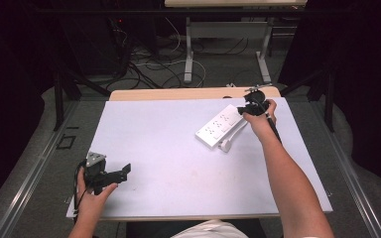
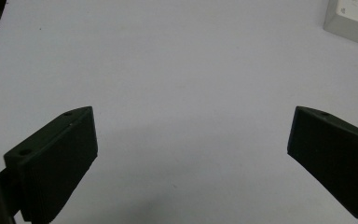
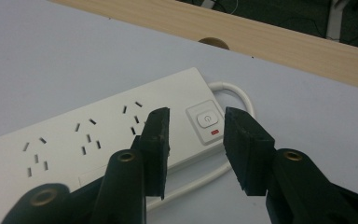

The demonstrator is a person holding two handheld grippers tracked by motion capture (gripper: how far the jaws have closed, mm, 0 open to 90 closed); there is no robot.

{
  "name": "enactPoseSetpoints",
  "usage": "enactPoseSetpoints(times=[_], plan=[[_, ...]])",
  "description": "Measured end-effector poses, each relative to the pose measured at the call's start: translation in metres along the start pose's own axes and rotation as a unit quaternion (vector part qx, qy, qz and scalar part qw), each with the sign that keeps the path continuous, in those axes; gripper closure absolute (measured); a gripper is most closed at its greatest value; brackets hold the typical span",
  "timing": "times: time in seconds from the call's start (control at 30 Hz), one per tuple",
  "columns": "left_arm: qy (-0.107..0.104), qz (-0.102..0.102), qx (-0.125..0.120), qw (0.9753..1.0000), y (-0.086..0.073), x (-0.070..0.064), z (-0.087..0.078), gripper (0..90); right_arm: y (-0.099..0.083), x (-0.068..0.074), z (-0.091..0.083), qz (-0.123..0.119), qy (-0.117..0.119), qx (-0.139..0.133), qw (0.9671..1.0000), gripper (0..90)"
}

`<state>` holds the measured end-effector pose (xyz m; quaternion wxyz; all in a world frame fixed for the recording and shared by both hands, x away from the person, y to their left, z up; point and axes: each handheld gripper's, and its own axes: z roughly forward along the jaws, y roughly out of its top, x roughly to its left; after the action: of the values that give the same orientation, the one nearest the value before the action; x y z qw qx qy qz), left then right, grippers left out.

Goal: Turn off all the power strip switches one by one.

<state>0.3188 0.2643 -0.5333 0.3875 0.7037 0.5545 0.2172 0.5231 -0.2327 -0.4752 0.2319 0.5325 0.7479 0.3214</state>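
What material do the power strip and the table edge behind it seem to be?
Power strip: looks like white moulded plastic, smooth with a slight sheen, cleanly cut slots. Table edge: pale wood or wood-look laminate, matte, faint grain lines; which one I cannot tell.

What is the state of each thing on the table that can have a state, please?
power strip: lying flat, sockets facing up and all free of plugs
power button: not touched; on or off cannot be told
white cable: looped beside the strip's switch end
right gripper: open, jaws either side of the button, above it
left gripper: wide open, holding nothing
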Motion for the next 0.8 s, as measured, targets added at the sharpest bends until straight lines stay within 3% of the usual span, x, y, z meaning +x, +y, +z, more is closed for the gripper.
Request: enactPoseSetpoints(times=[0.47,0.67,0.8], plan=[[0.010,-0.013,-0.008,0.9998,-0.002,0.005,-0.002,1.7,0.004,-0.006,0.020,0.019,-0.003,0.007,0.9998,75.6],[0.012,-0.017,-0.012,0.9997,-0.002,0.006,-0.003,2.0,0.002,-0.011,0.030,0.014,-0.002,0.007,0.9999,81.9],[0.012,-0.020,-0.009,0.9997,-0.002,0.006,-0.004,2.0,0.003,-0.011,0.035,0.031,-0.003,0.013,0.9994,85.6]])
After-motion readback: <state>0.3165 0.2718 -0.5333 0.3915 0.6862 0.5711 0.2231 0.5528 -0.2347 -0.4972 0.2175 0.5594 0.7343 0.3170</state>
